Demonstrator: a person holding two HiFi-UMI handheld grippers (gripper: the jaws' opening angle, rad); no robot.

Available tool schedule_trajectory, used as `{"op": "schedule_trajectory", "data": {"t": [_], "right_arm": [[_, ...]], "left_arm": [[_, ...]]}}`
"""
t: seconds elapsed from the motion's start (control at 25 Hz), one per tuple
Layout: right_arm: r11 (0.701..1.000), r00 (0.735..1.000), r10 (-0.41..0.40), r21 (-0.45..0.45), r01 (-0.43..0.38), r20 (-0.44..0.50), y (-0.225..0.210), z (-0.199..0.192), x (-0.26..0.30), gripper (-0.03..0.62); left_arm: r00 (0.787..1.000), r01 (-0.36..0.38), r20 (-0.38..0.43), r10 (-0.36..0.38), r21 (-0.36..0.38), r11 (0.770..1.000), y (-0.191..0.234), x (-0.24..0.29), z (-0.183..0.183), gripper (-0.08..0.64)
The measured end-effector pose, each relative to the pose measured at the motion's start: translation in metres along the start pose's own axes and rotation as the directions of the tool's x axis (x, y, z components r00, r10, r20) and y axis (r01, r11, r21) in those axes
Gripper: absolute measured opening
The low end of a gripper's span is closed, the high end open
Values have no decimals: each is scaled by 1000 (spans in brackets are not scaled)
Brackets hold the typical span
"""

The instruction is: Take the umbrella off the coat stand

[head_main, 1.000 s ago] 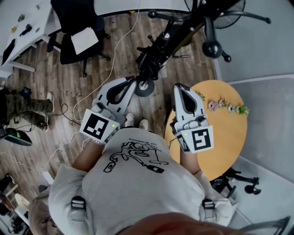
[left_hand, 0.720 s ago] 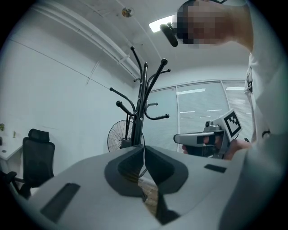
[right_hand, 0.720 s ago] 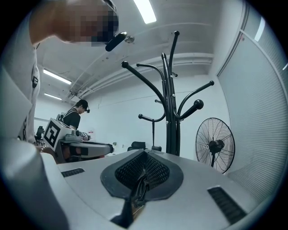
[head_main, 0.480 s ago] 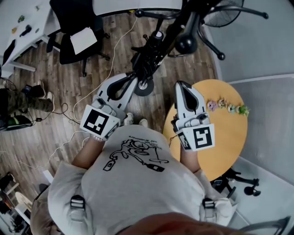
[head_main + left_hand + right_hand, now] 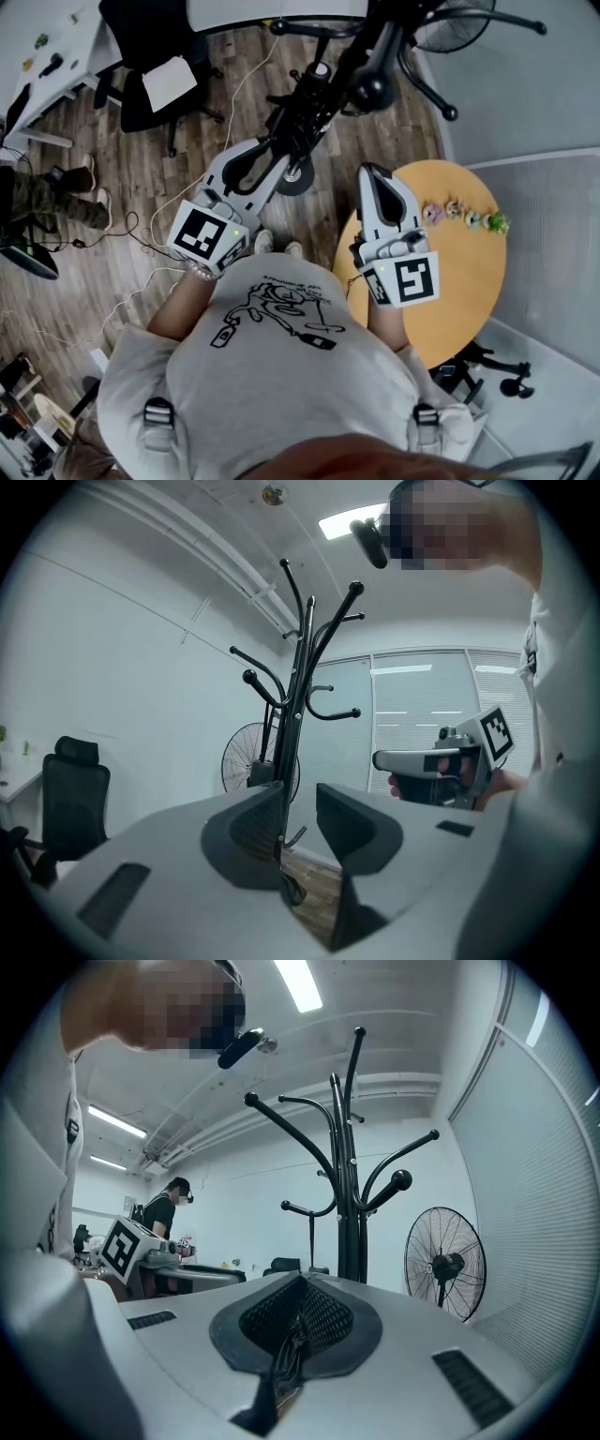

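From the head view I saw plank floor point(image 5: 112, 272), a round yellow table point(image 5: 469, 281) under my right gripper point(image 5: 373, 173) and the dark umbrella point(image 5: 302, 117) on the coat stand point(image 5: 375, 52) at my left gripper point(image 5: 277, 155), whose own view showed jaws just opening, apart, gripping nothing, the pole in the gap, while the right gripper view showed jaws together and a fan point(image 5: 448, 1265) beyond.

The left claw point(image 5: 274, 156) has slid up and to the right in the head view, closer to the coat stand point(image 5: 298, 700). Its jaws, shut a second ago, have just been opening, and the stand's pole now shows in the gap between them. The stand's round knob point(image 5: 370, 91) now lies further left in the head view. At that view's left edge, a bystander's legs point(image 5: 42, 195) have shifted upward
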State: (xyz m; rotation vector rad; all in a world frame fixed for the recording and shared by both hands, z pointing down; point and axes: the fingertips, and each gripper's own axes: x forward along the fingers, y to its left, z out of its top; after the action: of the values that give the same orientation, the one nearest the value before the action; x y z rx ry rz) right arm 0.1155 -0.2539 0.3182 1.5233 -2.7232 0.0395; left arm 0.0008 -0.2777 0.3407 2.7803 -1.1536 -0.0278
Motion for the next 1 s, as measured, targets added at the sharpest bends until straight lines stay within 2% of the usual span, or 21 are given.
{"op": "schedule_trajectory", "data": {"t": [0.4, 0.84, 1.0], "right_arm": [[1000, 1000, -11, -1, 11, 3, 4, 1, -3, 15], [1000, 1000, -23, -7, 23, -3, 8, 2, -10, 15], [1000, 1000, -27, -7, 27, -4, 9, 2, -13, 15]], "left_arm": [[1000, 12, -16, -12, -7, 1000, 7, 14, -8, 140], [1000, -8, -15, 8, 26, 1000, 24, 37, -19, 150], [999, -11, -30, 12, 16, 1000, 31, 47, -26, 160]]}}
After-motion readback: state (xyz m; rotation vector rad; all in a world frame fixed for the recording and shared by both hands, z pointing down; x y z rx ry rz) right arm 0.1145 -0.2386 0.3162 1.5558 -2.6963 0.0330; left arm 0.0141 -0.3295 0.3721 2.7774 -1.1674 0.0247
